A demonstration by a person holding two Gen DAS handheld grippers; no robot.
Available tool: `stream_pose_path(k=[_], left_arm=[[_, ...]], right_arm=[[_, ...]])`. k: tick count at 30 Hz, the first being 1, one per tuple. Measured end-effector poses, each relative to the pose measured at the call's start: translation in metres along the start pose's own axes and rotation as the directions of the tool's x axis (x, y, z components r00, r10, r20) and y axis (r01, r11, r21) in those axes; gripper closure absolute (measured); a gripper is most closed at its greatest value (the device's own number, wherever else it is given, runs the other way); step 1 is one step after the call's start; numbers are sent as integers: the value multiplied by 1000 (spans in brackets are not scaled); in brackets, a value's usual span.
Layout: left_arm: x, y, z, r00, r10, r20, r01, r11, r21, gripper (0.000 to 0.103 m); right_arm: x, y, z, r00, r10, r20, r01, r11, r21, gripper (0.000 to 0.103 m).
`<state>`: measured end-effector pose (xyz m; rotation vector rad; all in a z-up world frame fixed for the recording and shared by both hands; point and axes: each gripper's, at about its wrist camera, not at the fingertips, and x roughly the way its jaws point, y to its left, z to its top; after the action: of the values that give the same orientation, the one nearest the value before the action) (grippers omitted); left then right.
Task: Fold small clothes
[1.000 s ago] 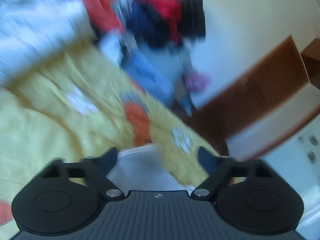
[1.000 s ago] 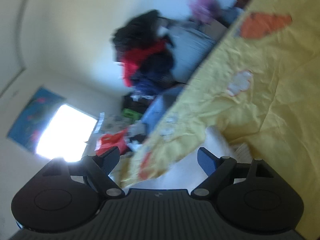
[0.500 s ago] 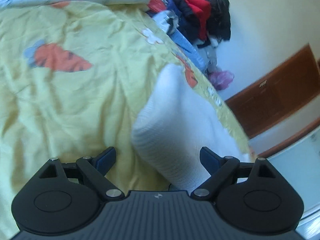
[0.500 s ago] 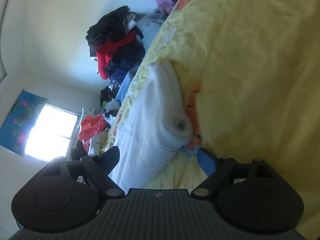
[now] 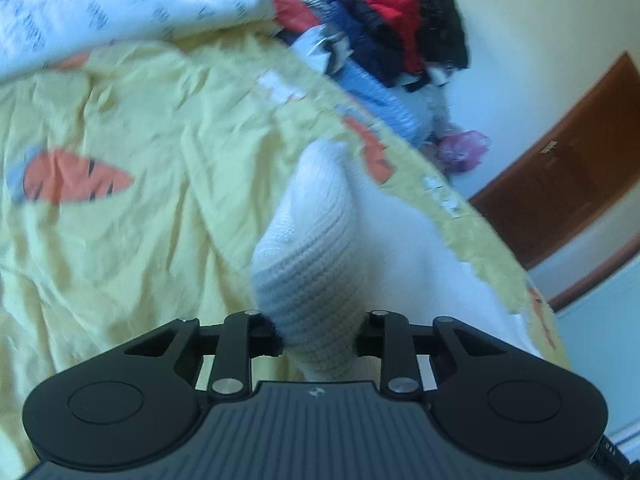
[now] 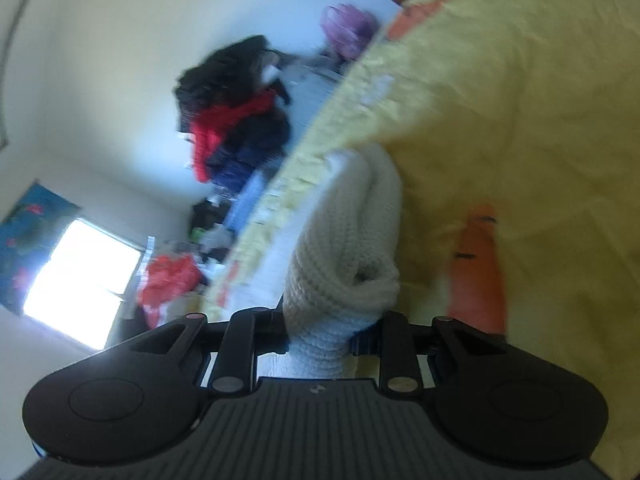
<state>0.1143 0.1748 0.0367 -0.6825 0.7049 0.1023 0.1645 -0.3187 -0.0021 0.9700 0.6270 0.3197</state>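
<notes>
Left wrist view first: the left tool (image 5: 319, 342) is closing its jaws on a white knit garment (image 5: 316, 248), and the ribbed fabric is bunched right between the two sides, pinched where it meets them. The garment lies on a bed, on a yellow sheet (image 5: 140, 120) printed with orange carrots (image 5: 72, 178). It runs away from the tool toward the far edge of the bed, sitting along that right-hand edge. Behind the sheet there's a white patterned blanket (image 5: 120, 4) up top, and off the bed a messy clothes pile (image 5: 392, 20) in red, navy and black against the wall. A brown wooden door (image 5: 568, 168) sits off to the right. Everything's a bit motion-blurred.

Right wrist view, tilted sideways: the right tool (image 6: 320, 342) is also closing, with a thick fold of the same white knit garment (image 6: 344, 248) squeezed between its jaws. Here the knit looks rolled or doubled over, lying near the edge of the yellow sheet (image 6: 520, 100). One carrot print (image 6: 476, 272) is just beside it. In the background there's the clothes pile (image 6: 236, 112), a bright window (image 6: 80, 268) and a blue picture (image 6: 28, 224) on the wall next to it.
</notes>
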Motion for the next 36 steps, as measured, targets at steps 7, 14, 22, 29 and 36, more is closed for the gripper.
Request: stream_pose_path(k=[7, 14, 22, 29, 36], left_arm=[[-85, 11, -22, 995, -85, -46, 88, 994, 63, 78], [-141, 76, -103, 973, -75, -218, 89, 995, 54, 75], [-185, 85, -81, 965, -121, -235, 186, 942, 279, 57], [-157, 34, -25, 997, 17, 80, -52, 888, 457, 15], [-31, -10, -20, 984, 176, -21, -136, 826, 547, 19]], right_arm=[[-86, 18, -17, 992, 82, -96, -89, 993, -78, 76], [-181, -19, -76, 976, -14, -218, 8, 999, -31, 76], [-209, -22, -58, 968, -158, -194, 139, 985, -107, 41], [-157, 15, -6, 988, -135, -73, 98, 920, -379, 22], [-29, 39, 8, 949, -280, -145, 144, 794, -590, 25]])
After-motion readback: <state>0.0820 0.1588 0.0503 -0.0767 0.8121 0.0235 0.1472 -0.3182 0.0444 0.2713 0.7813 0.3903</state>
